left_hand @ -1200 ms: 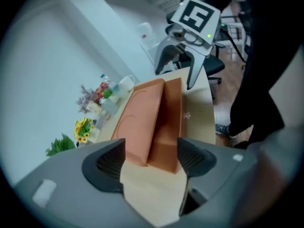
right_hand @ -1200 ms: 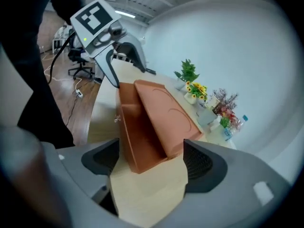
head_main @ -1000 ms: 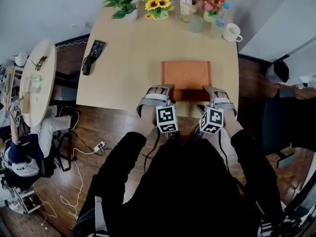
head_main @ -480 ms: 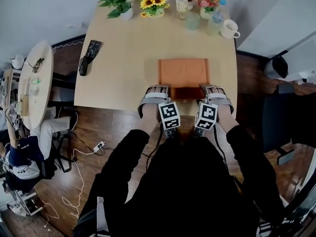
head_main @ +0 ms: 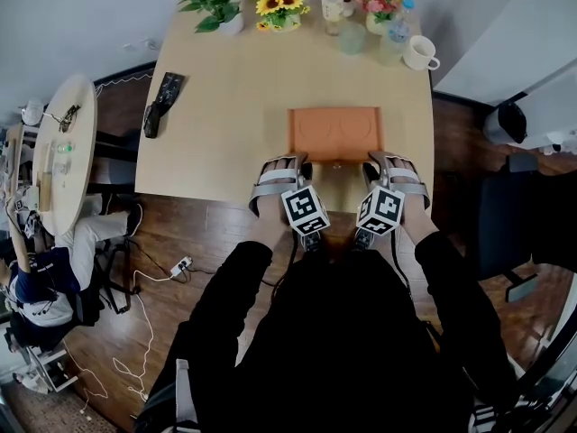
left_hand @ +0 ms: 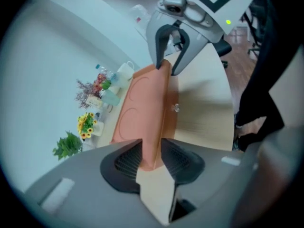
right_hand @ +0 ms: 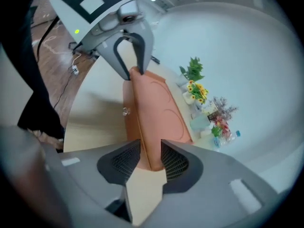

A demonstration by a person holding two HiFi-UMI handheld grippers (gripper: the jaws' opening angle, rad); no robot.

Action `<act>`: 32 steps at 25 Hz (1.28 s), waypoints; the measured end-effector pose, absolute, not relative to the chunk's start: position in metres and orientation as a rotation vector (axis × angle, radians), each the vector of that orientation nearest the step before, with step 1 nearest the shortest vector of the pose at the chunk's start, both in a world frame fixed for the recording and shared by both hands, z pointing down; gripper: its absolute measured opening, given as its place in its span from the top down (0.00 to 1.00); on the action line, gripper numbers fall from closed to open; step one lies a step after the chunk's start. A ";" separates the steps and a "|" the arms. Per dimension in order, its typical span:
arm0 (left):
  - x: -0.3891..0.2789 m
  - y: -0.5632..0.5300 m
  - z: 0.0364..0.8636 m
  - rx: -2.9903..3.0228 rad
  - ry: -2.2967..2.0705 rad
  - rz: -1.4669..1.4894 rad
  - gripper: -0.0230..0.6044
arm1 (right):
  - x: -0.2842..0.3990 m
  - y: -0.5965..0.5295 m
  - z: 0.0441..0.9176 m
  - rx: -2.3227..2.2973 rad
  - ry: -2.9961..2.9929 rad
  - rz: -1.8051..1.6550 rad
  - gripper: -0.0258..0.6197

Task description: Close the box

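The jaws of the left gripper (left_hand: 152, 158) are clenched on the near-left corner of the thin orange box lid (left_hand: 142, 106), and those of the right gripper (right_hand: 151, 158) are closing on its near-right corner. The lid sits at the near edge of the counter (head_main: 225, 106). It looks stiff and light, so even corner grips should suit it.

Bright, even room light. Bench (head_main: 234, 106) well lit, soft shadows, no glare. Gripper views bent round, black corners, close parts blurry.

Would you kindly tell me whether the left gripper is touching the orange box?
Touching. The left gripper view shows the left gripper closed on the near edge of the orange box, with its pads pressed against both faces and no gap on either side.
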State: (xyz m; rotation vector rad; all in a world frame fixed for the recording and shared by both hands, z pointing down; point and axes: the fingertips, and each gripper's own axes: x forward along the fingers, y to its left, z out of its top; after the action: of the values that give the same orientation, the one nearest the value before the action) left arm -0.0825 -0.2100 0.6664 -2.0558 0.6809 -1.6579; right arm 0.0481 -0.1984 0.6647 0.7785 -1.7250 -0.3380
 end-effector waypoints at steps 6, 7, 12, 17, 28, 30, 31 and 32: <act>-0.126 -0.207 0.647 -2.725 1.315 -1.335 0.75 | 0.094 -0.186 0.648 1.244 -2.027 0.390 0.69; -0.131 -0.207 0.652 -2.805 1.363 -1.295 0.75 | 0.101 -0.186 0.653 1.294 -2.048 0.509 0.69; -0.134 -0.206 0.698 -2.893 1.277 -1.392 0.63 | 0.098 -0.191 0.689 1.217 -2.082 0.637 0.58; -0.120 -0.218 0.706 -2.916 1.296 -1.407 0.68 | 0.090 -0.203 0.693 1.173 -2.111 0.617 0.67; -0.123 -0.221 0.705 -2.873 1.418 -1.397 0.75 | 0.086 -0.202 0.693 1.182 -2.129 0.642 0.75; -0.124 -0.217 0.700 -2.867 1.405 -1.349 0.75 | 0.090 -0.199 0.690 1.197 -2.136 0.649 0.78; -0.126 -0.215 0.695 -2.872 1.418 -1.300 0.75 | 0.093 -0.198 0.686 1.222 -2.143 0.655 0.81; -0.129 -0.212 0.688 -2.881 1.452 -1.242 0.75 | 0.098 -0.196 0.680 1.257 -2.153 0.664 0.82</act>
State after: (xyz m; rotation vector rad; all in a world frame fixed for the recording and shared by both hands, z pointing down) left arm -0.1293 -0.2120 0.6878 -2.8806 1.4516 -1.2417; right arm 0.0980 -0.1961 0.6797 1.2572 -2.1530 0.6636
